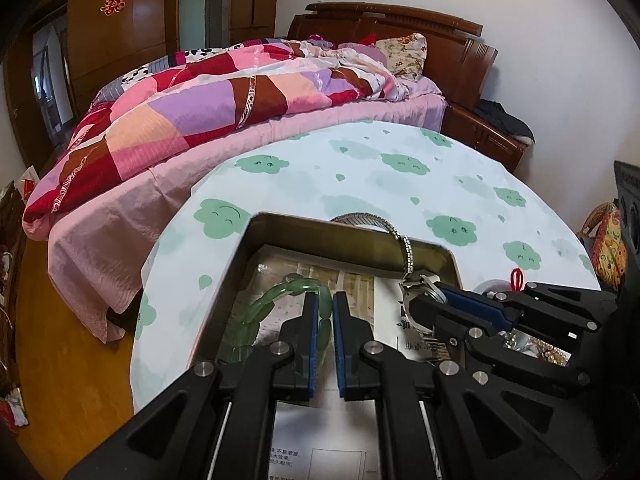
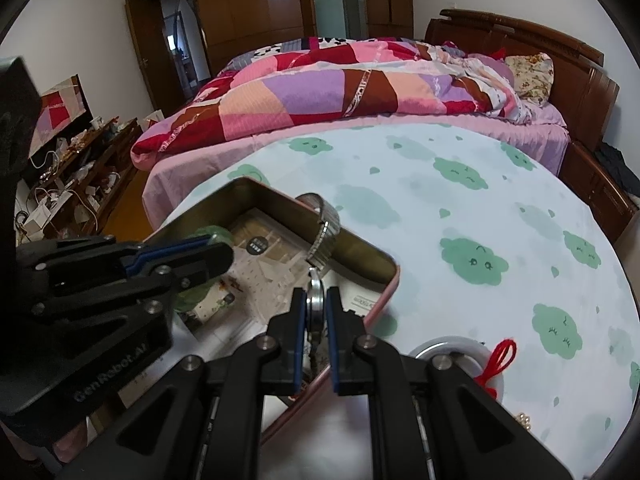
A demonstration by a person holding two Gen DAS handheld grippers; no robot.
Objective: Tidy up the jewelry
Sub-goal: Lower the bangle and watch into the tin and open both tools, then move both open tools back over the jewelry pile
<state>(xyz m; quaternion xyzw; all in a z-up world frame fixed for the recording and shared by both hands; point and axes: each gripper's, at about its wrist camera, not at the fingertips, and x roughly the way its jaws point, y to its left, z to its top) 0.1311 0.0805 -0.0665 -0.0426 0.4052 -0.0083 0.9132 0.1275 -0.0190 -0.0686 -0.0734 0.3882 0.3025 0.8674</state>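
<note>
A metal tin box lined with printed paper sits on the round table. My left gripper is shut on a green bead bracelet and holds it inside the box; the left gripper shows at the left of the right wrist view. My right gripper is shut on the case of a silver wristwatch, whose band hangs over the box's far rim. The right gripper also shows at the right of the left wrist view, with the watch.
The table has a white cloth with green clouds. A silver round item with a red cord and gold beads lie to the right of the box. A bed with a patchwork quilt stands behind the table.
</note>
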